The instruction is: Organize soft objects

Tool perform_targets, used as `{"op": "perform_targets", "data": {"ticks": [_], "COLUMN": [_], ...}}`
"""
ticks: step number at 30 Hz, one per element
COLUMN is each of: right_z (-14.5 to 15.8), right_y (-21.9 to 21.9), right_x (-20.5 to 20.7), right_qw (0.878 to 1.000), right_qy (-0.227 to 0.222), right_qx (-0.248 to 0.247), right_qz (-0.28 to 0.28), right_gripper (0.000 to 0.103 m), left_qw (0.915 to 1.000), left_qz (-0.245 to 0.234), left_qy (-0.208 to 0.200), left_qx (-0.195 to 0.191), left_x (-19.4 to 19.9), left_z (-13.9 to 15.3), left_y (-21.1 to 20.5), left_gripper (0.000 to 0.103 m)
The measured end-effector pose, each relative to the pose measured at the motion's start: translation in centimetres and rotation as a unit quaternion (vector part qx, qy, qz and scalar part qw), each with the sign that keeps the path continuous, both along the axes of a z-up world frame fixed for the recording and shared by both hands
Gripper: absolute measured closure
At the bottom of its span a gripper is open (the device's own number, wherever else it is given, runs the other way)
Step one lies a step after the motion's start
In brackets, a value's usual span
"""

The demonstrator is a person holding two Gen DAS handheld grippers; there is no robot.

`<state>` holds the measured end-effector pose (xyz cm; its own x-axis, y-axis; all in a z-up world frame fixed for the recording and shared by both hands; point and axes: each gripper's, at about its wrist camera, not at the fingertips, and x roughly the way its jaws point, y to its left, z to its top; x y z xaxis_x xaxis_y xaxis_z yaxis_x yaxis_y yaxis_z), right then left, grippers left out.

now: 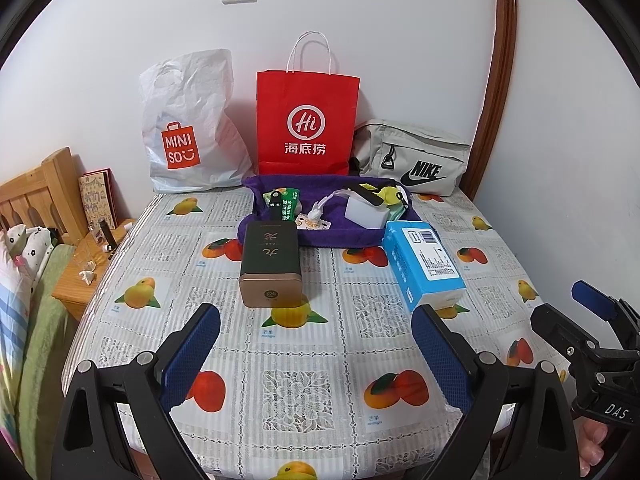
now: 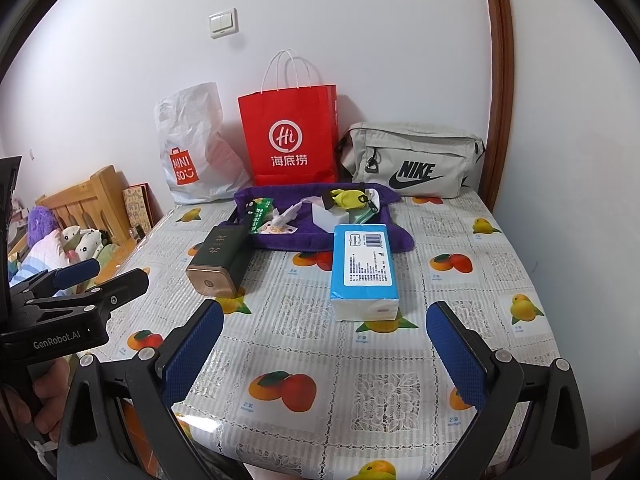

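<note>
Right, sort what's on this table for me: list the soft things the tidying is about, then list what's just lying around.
For the job:
blue tissue pack
purple towel with small items on it
grey Nike bag
white Miniso plastic bag

Lying about:
dark green tin
red paper bag
light switch

Both grippers, left and right, are open and empty.

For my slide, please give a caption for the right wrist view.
Open right gripper faces a blue tissue pack and dark tin on the table.

A blue tissue pack [image 2: 363,267] lies just beyond the wide-open right hand-held gripper [image 2: 325,334], untouched.
</note>
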<state>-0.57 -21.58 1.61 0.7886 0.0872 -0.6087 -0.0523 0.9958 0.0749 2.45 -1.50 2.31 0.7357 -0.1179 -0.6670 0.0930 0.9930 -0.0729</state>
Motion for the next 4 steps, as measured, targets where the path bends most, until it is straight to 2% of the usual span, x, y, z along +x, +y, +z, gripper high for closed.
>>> {"op": "perform_targets", "data": {"ticks": [4], "right_z": [-0.17], "right_y": [-0.02], "right_x": [0.14], "right_qw": [1.0], "right_qy": [0.003], "right_qx": [-0.001], "right_qz": [0.002], "right_gripper": [0.003], "left_qw": [1.0], "left_qz": [0.001], "left_qy": [0.002], "left_qx": [-0.002], "left_x": [0.16], "left_z": [-0.13], "left_y": [0.15], "left_gripper": [0.006]}}
